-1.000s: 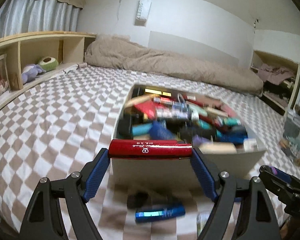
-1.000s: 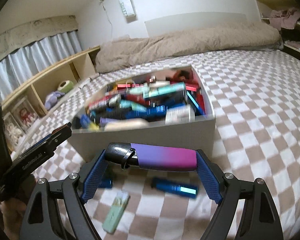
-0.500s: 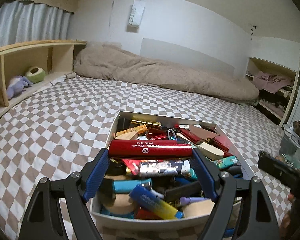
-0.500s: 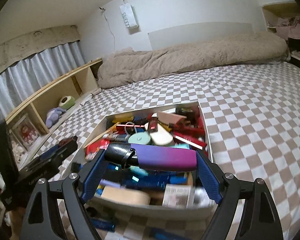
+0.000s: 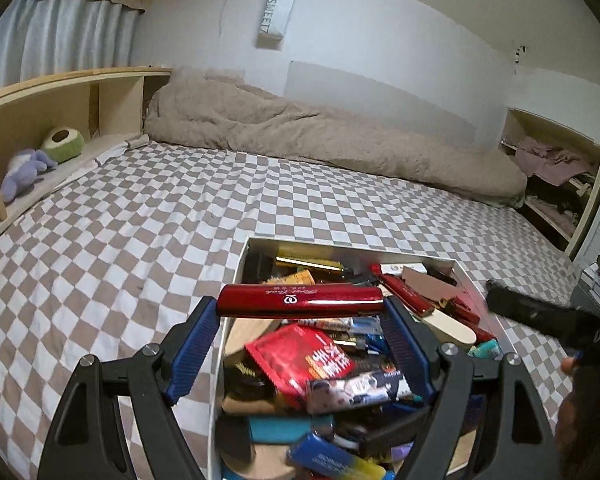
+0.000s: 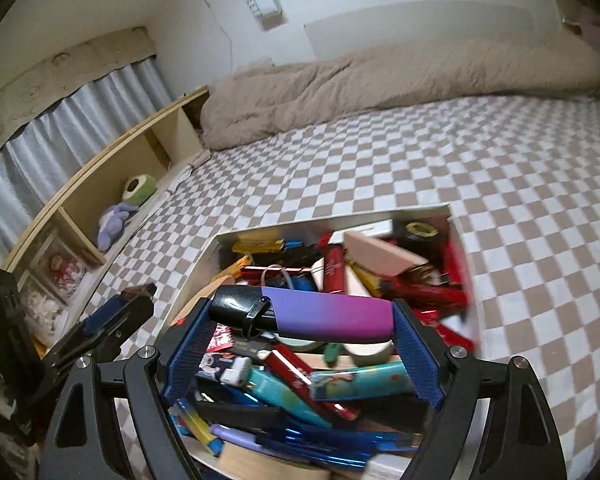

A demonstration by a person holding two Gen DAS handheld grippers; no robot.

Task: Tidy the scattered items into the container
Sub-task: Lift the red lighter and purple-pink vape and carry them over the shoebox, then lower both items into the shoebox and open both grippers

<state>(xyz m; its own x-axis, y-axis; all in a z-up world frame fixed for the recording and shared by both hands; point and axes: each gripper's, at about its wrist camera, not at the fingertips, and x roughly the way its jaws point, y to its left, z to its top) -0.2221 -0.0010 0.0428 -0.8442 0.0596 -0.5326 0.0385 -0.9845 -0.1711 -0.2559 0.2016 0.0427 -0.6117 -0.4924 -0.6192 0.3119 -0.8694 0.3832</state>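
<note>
My left gripper (image 5: 300,312) is shut on a glossy red bar-shaped case (image 5: 300,300), held crosswise by its ends above the white box (image 5: 416,254). In the right wrist view my right gripper (image 6: 302,322) is shut on a purple-to-magenta case with a black end (image 6: 316,316), also crosswise over the same white box (image 6: 332,220). The box is heaped with several lighters, packets and small cases. Each gripper shows at the edge of the other's view: the right gripper (image 5: 540,314) and the left gripper (image 6: 108,320).
The box lies on a bed with a brown-and-white checkered sheet (image 5: 140,232). A beige duvet (image 5: 320,140) is bunched along the far wall. A wooden shelf (image 5: 60,120) with plush toys runs along the left side. A cluttered shelf nook (image 5: 556,168) stands at right.
Both grippers have moved forward and up with their cases, from in front of the box's near wall to above its contents. The loose items on the sheet in front have dropped out of view.
</note>
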